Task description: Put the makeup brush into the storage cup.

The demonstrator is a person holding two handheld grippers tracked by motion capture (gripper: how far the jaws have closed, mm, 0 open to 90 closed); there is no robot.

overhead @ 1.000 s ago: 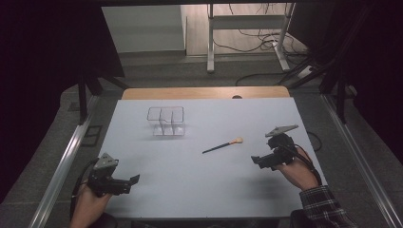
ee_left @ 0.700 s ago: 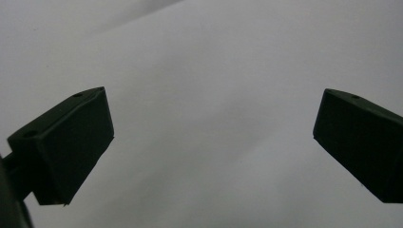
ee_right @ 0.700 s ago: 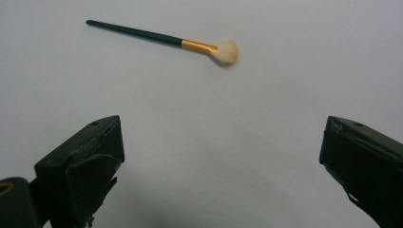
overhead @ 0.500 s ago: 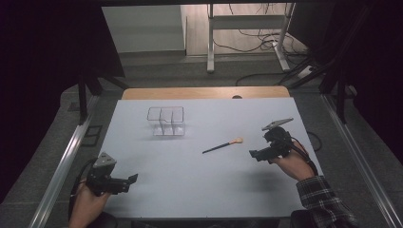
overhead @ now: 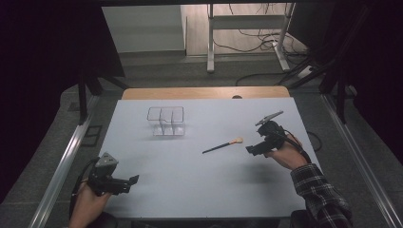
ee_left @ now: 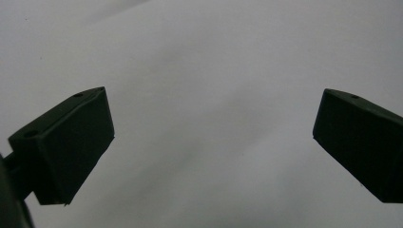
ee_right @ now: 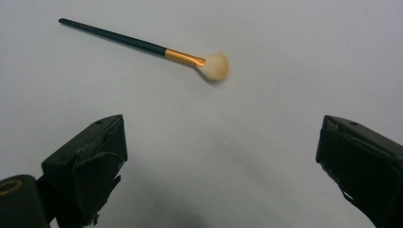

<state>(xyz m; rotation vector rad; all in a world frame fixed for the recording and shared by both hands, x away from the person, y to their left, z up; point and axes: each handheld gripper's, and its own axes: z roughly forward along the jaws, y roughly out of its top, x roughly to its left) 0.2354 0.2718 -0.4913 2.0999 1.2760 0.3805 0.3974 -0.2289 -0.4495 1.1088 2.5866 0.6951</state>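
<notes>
My right gripper [overhead: 250, 150] hangs just above the white table [overhead: 199, 190] with its jaws spread wide, near the slim black-handled makeup brush with a gold ferrule and pale bristles [ee_right: 147, 45], which lies flat ahead of them, untouched. My left gripper [overhead: 134, 179] rests low at the near-left corner, jaws also spread, well apart from the clear plastic divided box [overhead: 165, 120]
</notes>
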